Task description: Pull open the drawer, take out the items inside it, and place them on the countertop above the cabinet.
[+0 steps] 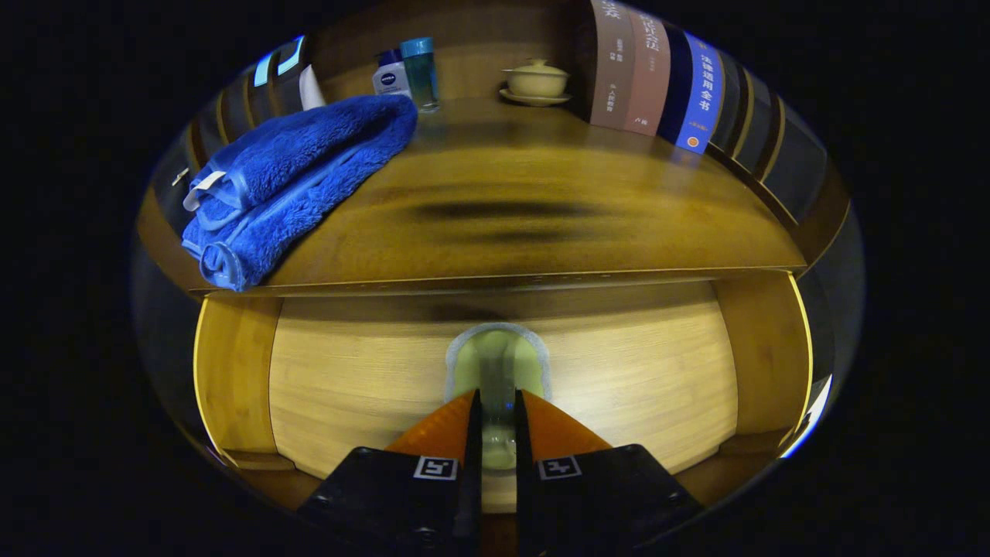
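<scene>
Two fingers of the gripper stood nearly together, leaving only a narrow slot between them, and a clear glass sat in that slot. Whether both fingers actually pressed on the glass could not be told, since its sides were hidden behind them. The glass stood upright inside the open drawer, on the pale wooden floor, with a light ring-shaped reflection around it just ahead of the fingertips. Darker wooden side walls of the drawer rose to the left and right of the fingers.

Beyond the drawer lay the countertop, a brown wooden surface with a dark blurred shadow across its middle. A folded blue towel rested on its left part, one end reaching the front edge. Farther back, just past the towel, stood a small white bottle beside a teal-capped bottle. To their right a cream lidded cup sat on a saucer. A row of upright books lined the right rear of the countertop.
</scene>
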Demonstrator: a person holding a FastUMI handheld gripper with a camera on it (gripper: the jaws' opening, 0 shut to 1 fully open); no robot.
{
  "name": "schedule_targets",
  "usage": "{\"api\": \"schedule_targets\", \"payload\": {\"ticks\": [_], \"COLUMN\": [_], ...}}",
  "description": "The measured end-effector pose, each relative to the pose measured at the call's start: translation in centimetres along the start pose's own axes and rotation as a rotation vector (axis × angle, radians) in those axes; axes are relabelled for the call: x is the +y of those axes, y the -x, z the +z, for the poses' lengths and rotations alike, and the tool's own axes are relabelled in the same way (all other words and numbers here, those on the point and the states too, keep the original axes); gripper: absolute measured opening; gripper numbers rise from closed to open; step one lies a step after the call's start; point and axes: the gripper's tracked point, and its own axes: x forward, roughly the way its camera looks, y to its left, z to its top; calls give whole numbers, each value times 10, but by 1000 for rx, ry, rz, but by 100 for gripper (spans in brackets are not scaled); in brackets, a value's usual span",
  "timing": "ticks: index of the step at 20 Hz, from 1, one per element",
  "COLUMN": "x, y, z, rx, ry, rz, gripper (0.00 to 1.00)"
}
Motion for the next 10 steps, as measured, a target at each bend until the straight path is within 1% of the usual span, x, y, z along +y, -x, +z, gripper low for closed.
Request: {"api": "schedule_targets", "payload": {"ticks": [4,8,10], "x": [-4,-2,-1], "y": [17,49,66], "z": [6,13,13], "rx": [-5,-7,-14], "ry": [-16,-27,-4], "rz": [-8,6,12], "gripper": [23,23,23]}}
